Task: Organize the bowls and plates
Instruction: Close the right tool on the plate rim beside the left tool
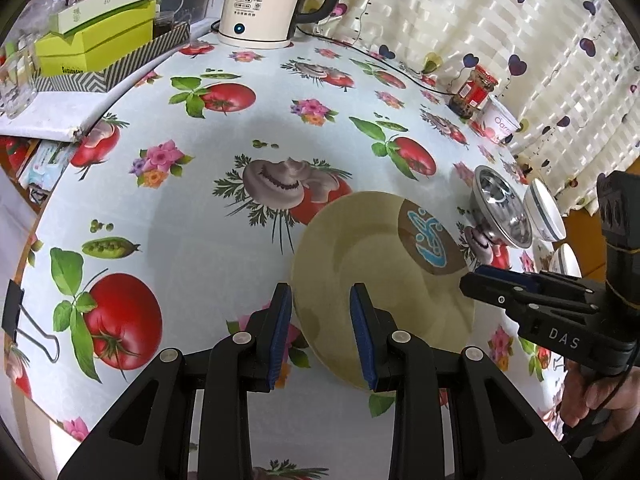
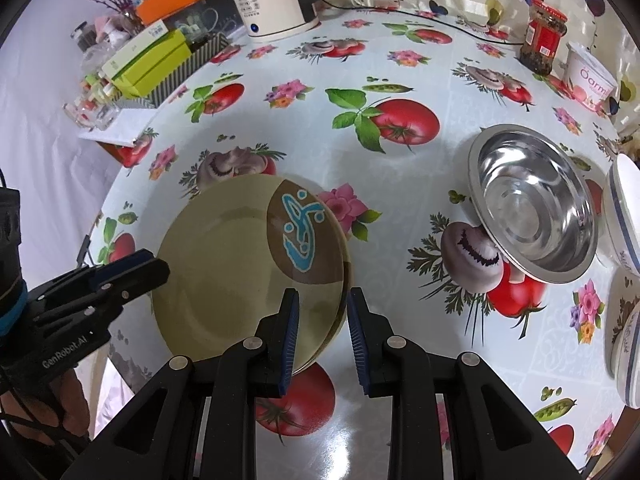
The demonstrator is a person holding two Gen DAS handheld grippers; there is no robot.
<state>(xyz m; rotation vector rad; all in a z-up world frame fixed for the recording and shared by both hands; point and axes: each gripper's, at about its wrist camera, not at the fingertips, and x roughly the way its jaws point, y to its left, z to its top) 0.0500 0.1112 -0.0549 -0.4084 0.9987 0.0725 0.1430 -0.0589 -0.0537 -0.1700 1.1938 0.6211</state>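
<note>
A beige plate (image 1: 360, 264) (image 2: 224, 264) with a brown patch and a blue figure lies on the patterned tablecloth; in the right wrist view a second rim shows under its right edge. My left gripper (image 1: 320, 292) (image 2: 156, 268) stands at the plate's left rim, jaws apart, with the rim showing between the fingers and no pad pressing on it. My right gripper (image 2: 322, 296) (image 1: 476, 278) stands the same way at the right rim. To the right lie a steel bowl (image 2: 532, 204) (image 1: 502, 216) and two white bowls with blue stripes (image 2: 624, 220) (image 2: 624, 340).
At the back stand a white kettle (image 1: 260, 0) with its cord, a red-lidded jar (image 2: 542, 36) and a yogurt cup (image 2: 592, 80). Stacked green boxes (image 1: 92, 40) and glasses crowd the back left. A binder clip (image 1: 24, 328) grips the cloth at the table's left edge.
</note>
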